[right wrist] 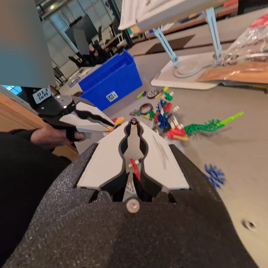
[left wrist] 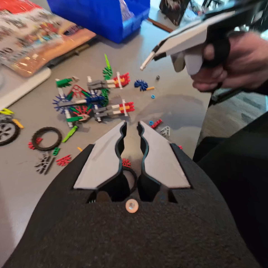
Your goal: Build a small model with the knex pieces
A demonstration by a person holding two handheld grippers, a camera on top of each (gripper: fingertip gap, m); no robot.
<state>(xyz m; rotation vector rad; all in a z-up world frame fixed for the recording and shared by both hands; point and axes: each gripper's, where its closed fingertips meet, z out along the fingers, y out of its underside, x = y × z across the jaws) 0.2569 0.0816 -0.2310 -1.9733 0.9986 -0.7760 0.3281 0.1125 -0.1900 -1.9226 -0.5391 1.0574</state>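
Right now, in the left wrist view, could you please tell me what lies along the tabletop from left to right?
Spoked grey wheel with black tyre → loose black rubber tyre ring → multicoloured plastic rod-and-connector assembly → blue snowflake-shaped connector → small red connector strip, just right of the left hand-held gripper tips.

Open workshop hall: long worktables (right wrist: 181,47), blue parts bin (right wrist: 111,81).

A spoked grey wheel with a black tyre (left wrist: 6,132) is cut off by the left edge. A black rubber ring (left wrist: 131,179) is half hidden behind the left gripper's fingers (left wrist: 101,156). The far printed plastic bag (left wrist: 27,37) is blurred.
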